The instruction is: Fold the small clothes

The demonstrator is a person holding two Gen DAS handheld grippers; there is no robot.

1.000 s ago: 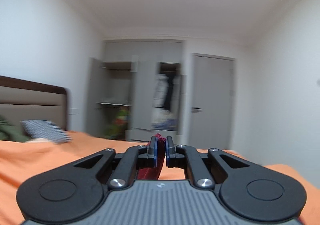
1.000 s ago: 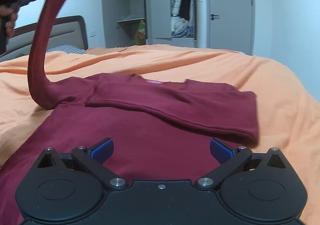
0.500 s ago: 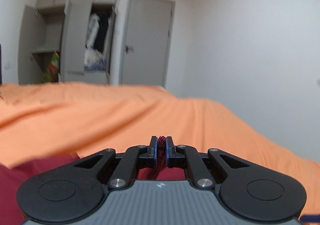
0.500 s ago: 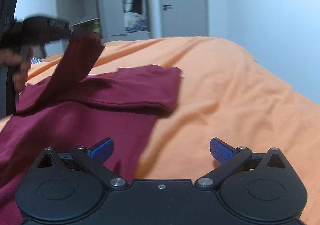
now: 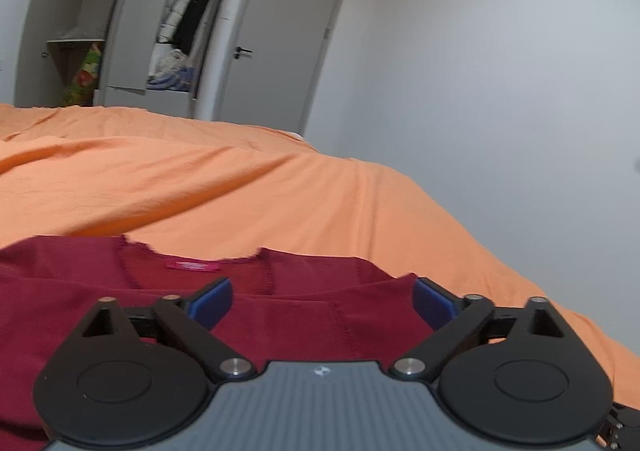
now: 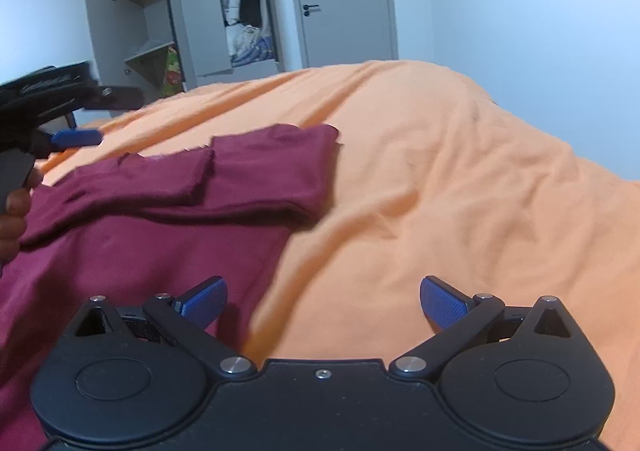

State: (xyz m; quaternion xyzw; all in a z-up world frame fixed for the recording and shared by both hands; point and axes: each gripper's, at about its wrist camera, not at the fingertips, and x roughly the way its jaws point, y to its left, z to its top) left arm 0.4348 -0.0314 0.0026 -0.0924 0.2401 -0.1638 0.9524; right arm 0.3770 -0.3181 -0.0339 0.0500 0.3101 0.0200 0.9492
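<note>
Right wrist view: both sleeves of the sweater [image 6: 132, 243] lie folded across its chest on the bed [image 6: 440, 179]. Left tool [image 5: 323, 301] and right tool [image 6: 323, 301] hang spread, holding nothing; folding the body looks left.

No wording can be read anywhere in the room. The small pink neck label [image 5: 193, 265] sewn inside the collar of the dark red knit sweater [image 5: 280, 315] carries print too blurred to make out. The black left gripper [image 6: 76, 119], seen at the far left from the right wrist, bears pale lettering on its side, smeared beyond reading.
</note>
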